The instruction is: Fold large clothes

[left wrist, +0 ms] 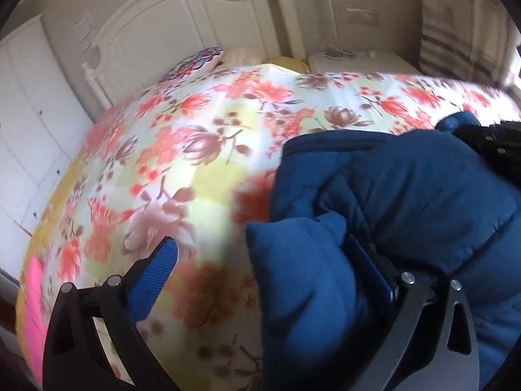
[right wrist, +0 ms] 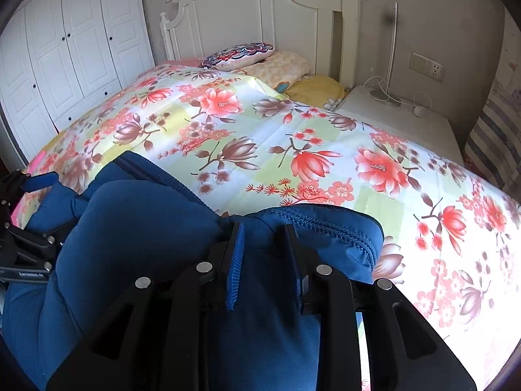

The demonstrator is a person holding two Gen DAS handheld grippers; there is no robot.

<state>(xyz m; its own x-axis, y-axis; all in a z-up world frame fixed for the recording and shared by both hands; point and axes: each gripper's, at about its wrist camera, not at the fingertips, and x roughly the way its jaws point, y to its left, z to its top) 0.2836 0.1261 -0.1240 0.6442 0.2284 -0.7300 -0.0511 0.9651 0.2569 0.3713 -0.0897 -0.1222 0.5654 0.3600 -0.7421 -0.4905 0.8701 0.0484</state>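
A padded navy blue jacket point(left wrist: 407, 195) lies bunched on the flowered bedspread point(left wrist: 195, 150); it also shows in the right wrist view point(right wrist: 136, 234). My left gripper point(left wrist: 270, 257) is open wide: its left fingertip point(left wrist: 159, 260) is over the bedspread, and its right finger is buried in a fold of the jacket. My right gripper point(right wrist: 265, 238) is shut on a thick fold of the jacket near its stitched hem point(right wrist: 329, 224). The left gripper shows at the left edge of the right wrist view point(right wrist: 29, 228), and the right gripper at the right edge of the left wrist view point(left wrist: 498, 150).
The bedspread point(right wrist: 293, 137) covers the bed. A white headboard point(right wrist: 247, 16) and pillows point(right wrist: 257, 58) are at the far end. A white wardrobe point(right wrist: 65, 55) stands on the left. A white nightstand point(right wrist: 400, 120) with a lamp and cables is on the right.
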